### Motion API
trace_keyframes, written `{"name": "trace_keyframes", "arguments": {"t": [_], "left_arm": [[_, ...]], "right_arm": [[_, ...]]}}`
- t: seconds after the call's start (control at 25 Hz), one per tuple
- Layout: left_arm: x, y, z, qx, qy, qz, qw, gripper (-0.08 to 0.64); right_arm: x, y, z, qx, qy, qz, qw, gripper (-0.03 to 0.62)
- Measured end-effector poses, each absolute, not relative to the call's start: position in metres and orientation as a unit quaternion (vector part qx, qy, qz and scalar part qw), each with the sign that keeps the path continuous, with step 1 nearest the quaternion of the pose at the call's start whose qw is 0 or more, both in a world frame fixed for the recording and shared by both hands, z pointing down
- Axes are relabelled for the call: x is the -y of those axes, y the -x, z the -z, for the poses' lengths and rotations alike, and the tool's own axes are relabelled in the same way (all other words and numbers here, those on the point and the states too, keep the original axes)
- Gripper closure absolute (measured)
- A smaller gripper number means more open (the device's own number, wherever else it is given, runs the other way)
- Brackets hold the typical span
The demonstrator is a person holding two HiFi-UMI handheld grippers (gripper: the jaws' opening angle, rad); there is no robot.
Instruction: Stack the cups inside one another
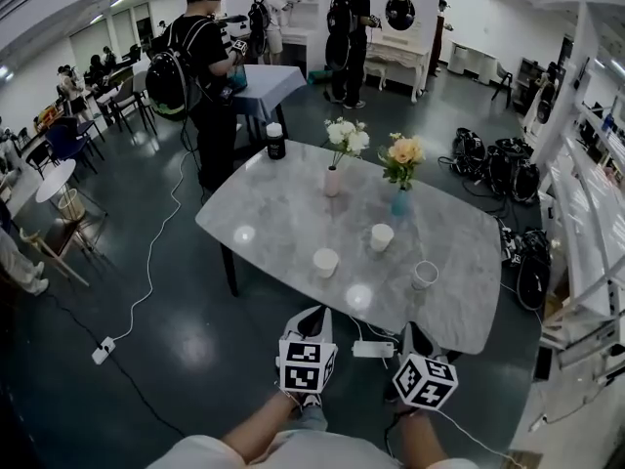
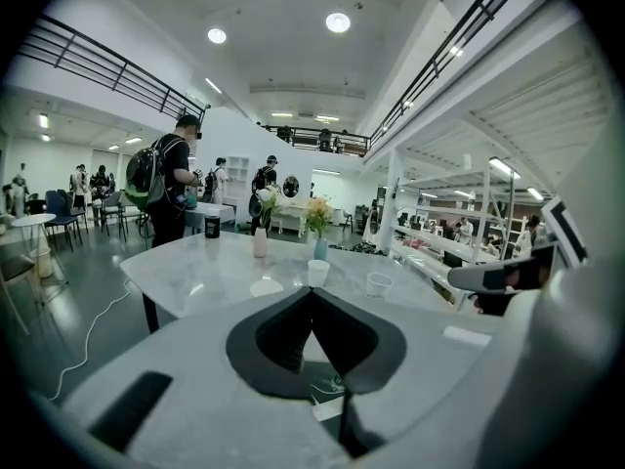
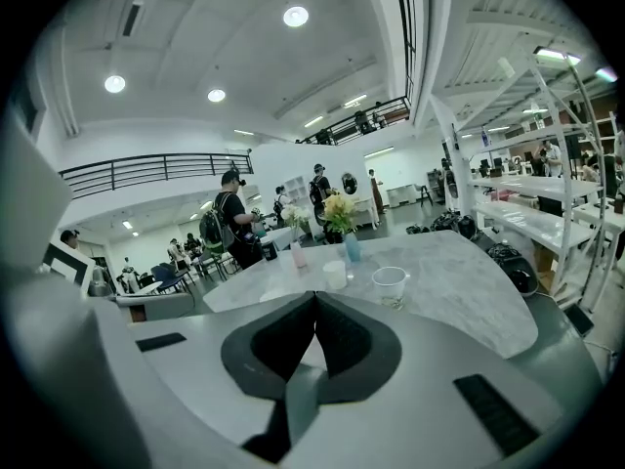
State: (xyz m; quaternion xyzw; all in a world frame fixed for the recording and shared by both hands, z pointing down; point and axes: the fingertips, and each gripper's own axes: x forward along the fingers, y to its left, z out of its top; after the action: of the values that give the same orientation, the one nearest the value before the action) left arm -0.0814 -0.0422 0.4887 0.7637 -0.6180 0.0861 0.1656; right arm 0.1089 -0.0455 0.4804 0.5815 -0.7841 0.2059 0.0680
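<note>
Three cups stand apart on the table [image 1: 283,213], none inside another. A white cup [image 1: 325,262] sits toward the table's near side, a second white cup [image 1: 381,236] is closer to its centre, and a clear cup [image 1: 424,275] is nearer its right end. On the table's far side stand a pink vase [image 1: 333,181] and a blue vase [image 1: 400,201], both with flowers, and a black can [image 1: 275,142] is at its far left corner. The left gripper [image 1: 314,313] and right gripper [image 1: 416,330] hover at the table's near edge, each with jaws pressed together and empty, apart from every cup.
</note>
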Motion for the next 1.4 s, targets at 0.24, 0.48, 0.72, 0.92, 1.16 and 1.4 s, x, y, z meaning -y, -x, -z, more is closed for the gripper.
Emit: {"name": "trace_keyframes", "arguments": {"t": [0.24, 0.48, 0.72, 0.92, 1.16, 1.4], "left_arm": [[0.08, 0.09, -0.486, 0.609, -0.771, -0.084, 0.167, 0.565], [0.113, 0.1, -0.486, 0.602, -0.776, -0.081, 0.171, 0.565], [0.138, 0.114, -0.493, 0.597, -0.778, -0.082, 0.177, 0.565], [0.152, 0.119, -0.499, 0.592, -0.78, -0.082, 0.186, 0.565], [0.157, 0.116, -0.508, 0.589, -0.779, -0.089, 0.196, 0.565], [0.16, 0.117, -0.514, 0.606, -0.764, -0.09, 0.2, 0.565]], "right_arm": [[0.075, -0.101, -0.478, 0.781, -0.587, -0.198, 0.078, 0.584], [0.106, -0.086, -0.472, 0.781, -0.589, -0.192, 0.084, 0.584], [0.129, -0.065, -0.475, 0.783, -0.584, -0.191, 0.092, 0.584], [0.139, -0.058, -0.477, 0.782, -0.585, -0.196, 0.09, 0.584], [0.143, -0.058, -0.484, 0.779, -0.584, -0.206, 0.094, 0.584], [0.159, -0.058, -0.49, 0.79, -0.569, -0.207, 0.097, 0.584]]}}
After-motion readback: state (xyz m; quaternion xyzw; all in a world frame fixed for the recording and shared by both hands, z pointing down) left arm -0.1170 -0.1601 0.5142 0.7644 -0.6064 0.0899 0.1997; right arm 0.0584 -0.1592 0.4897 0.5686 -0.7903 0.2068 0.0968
